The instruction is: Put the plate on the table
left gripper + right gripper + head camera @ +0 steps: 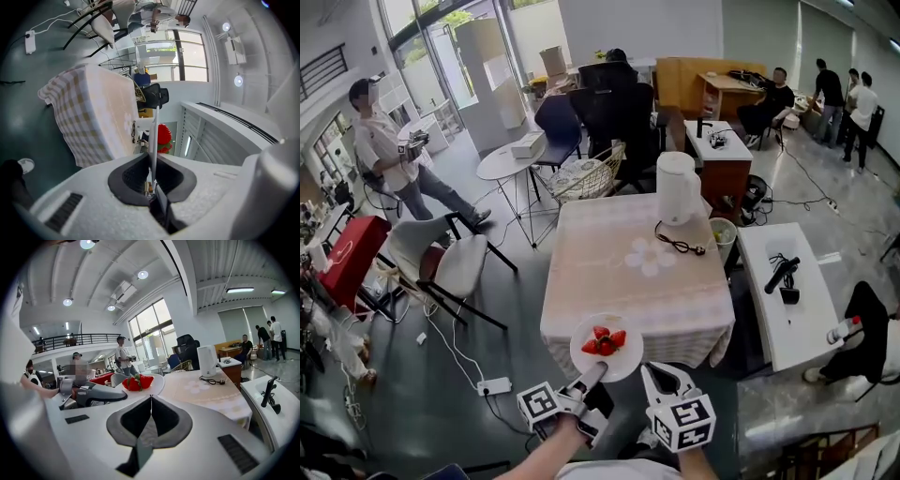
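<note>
While the left gripper point(596, 372) clamps the plate point(581, 354), the right gripper point(664, 380) is closed, empty

No writing, number or brand legible anywhere in the room. Nearest thing to a sign: black-and-white square patterns on the left gripper point(596, 372)'s white marker cube point(551, 405) and on the right gripper point(662, 374)'s matching cube point(684, 424). Code blocks only, no letters. Tall white plastic kettle point(678, 187): plain, no label made out.
</note>
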Motion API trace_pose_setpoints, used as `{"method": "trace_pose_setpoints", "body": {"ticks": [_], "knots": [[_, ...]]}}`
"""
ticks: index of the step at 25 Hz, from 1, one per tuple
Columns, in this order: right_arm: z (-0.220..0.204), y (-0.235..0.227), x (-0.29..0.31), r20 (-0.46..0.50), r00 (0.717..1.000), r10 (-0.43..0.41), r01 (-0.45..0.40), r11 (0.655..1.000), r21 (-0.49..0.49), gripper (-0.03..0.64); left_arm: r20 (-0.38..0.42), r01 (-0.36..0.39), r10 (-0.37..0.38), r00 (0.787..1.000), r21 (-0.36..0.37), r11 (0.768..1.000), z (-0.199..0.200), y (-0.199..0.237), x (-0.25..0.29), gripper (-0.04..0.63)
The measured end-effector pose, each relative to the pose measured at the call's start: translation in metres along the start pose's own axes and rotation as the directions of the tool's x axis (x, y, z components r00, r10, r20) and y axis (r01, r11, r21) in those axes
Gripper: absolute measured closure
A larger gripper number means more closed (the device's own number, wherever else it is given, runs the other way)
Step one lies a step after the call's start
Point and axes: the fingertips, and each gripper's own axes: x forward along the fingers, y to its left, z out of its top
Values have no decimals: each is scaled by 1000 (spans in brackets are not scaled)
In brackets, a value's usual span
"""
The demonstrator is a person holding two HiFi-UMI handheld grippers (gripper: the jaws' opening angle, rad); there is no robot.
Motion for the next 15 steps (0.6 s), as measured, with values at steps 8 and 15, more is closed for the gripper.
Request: {"method": "trace_pose_setpoints", "body": {"ticks": [8,15], "knots": [[5,-43,-4,-7,1000,-7,7,1000,4,612,-6,-10,10,1000,-6,1000,-21,-2,36,569],[4,-56,3,-11,1000,2,-2,1000,7,612,-9,-20,20,1000,2,1000,-24,-2,51,569]]}}
